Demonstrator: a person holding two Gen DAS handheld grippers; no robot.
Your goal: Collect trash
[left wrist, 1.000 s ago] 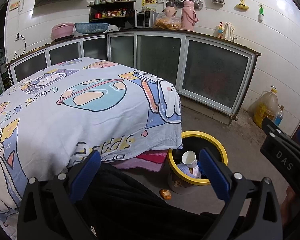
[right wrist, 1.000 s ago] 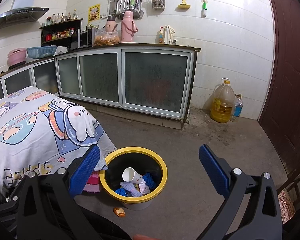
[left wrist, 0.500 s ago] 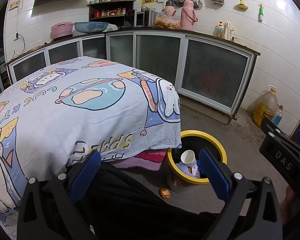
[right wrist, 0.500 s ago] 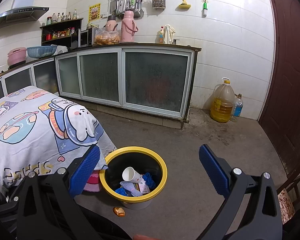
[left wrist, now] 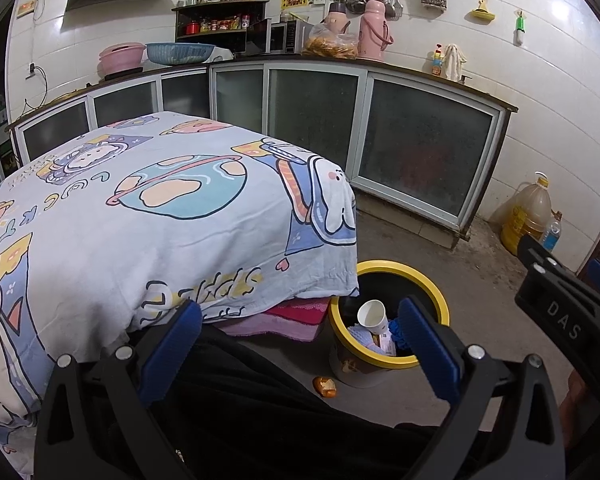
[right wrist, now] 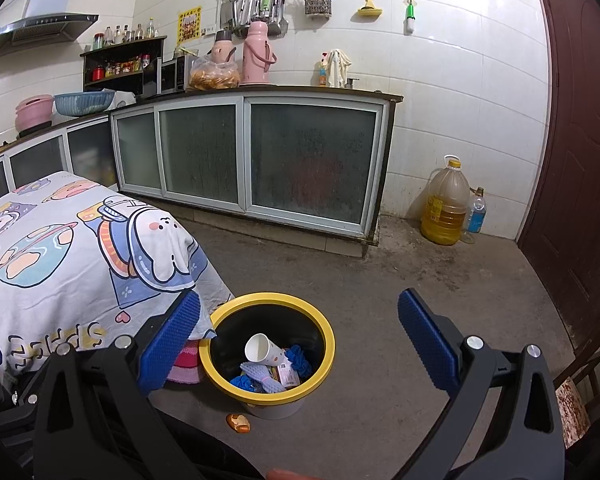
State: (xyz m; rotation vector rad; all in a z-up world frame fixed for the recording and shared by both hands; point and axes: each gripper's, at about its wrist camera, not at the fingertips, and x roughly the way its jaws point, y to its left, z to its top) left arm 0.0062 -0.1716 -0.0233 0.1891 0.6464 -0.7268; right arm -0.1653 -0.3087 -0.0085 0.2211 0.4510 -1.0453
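Floor bin (right wrist: 324,344) between hand-held gripper (right wrist: 298,338) fingers.

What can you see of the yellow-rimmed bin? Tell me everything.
The bin is a round, open-topped container with a thick yellow rim, black inside, pale outer wall, plastic by the look. It stands upright on the concrete floor beside the cloth-covered table, whose cloth corner overhangs its rim. Inside lie a tipped white paper cup, blue scraps and paper. A small orange piece lies on the floor at its base.
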